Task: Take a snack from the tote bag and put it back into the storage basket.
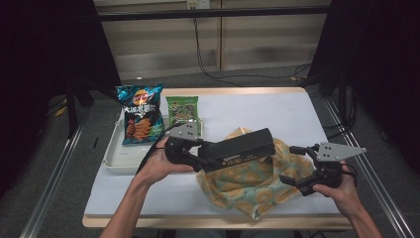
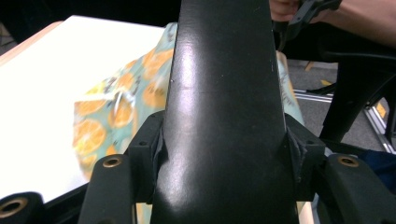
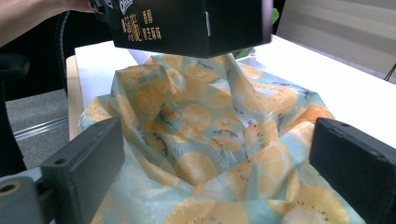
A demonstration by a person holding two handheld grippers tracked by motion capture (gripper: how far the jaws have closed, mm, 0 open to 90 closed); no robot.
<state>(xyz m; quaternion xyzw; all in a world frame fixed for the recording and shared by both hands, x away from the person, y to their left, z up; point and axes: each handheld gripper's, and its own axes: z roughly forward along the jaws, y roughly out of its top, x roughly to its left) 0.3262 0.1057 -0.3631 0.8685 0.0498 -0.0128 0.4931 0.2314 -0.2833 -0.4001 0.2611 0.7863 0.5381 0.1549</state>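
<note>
A long black snack box (image 1: 242,148) hangs level above a fabric bag printed with orange and kiwi slices (image 1: 252,188), which lies crumpled on the white table. My left gripper (image 1: 205,154) is shut on the box's near end; in the left gripper view its jaws clamp both sides of the box (image 2: 224,116), with the bag (image 2: 116,107) below. My right gripper (image 1: 288,163) stands open at the bag's right edge. In the right gripper view its fingers (image 3: 88,158) are spread wide over the bag's folds (image 3: 210,140), touching nothing, and the box (image 3: 187,23) is above.
A white tray (image 1: 115,159) at the table's left holds a blue chips bag (image 1: 141,114) and a green snack packet (image 1: 182,111). White table surface (image 1: 267,109) stretches behind the fabric bag. Dark curtains and floor cables surround the table.
</note>
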